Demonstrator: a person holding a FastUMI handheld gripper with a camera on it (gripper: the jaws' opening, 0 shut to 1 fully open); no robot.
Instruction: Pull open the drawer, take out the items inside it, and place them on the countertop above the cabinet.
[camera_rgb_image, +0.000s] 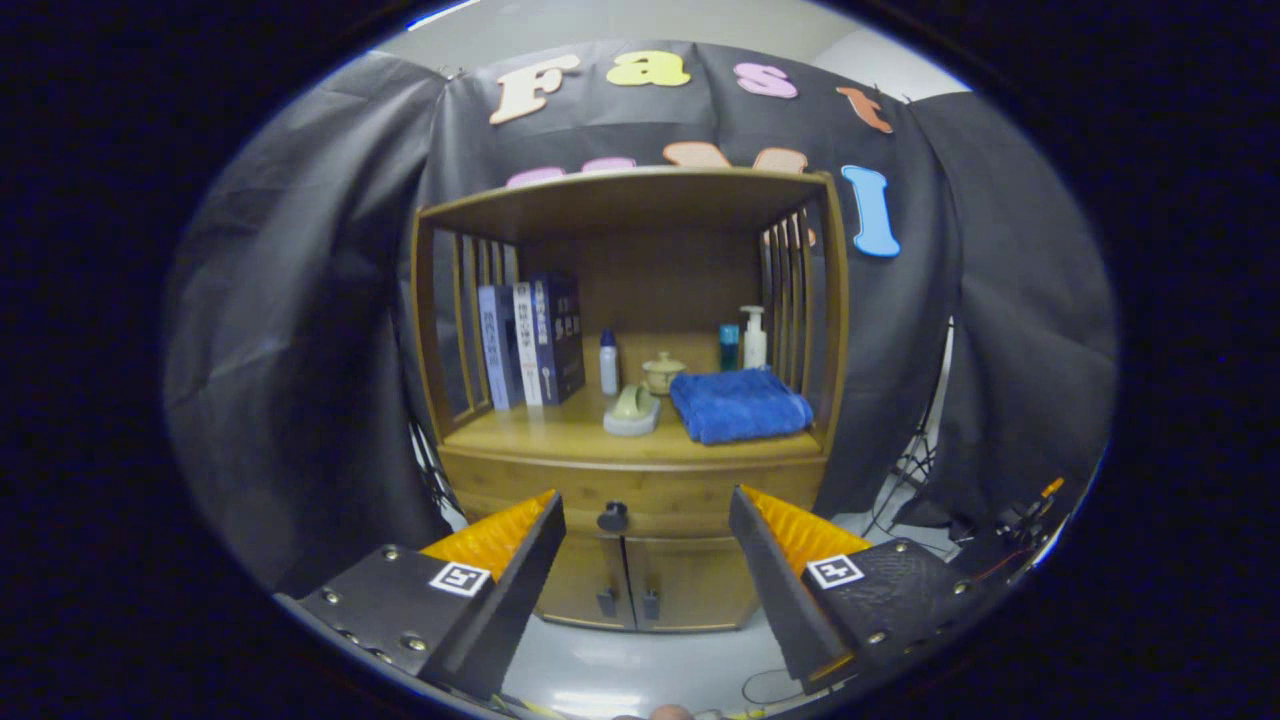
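A wooden cabinet (630, 300) stands ahead against the booth wall. Its drawer (680, 492) is closed under the countertop (560, 435), with a dark round knob (612, 517) in the middle of its front. My gripper (645, 515) is open, fingers spread wide and apart from the cabinet; the knob shows in the gap between the fingertips, a little nearer the left one. Nothing is held. What the drawer holds is hidden.
On the countertop lie a folded blue towel (740, 403), a pale soap dish (632, 410), a small lidded jar (662, 372), bottles (608, 362) and several upright books (532, 340). Two lower doors (645, 585) sit under the drawer. A tripod and cables (915, 470) stand at the right.
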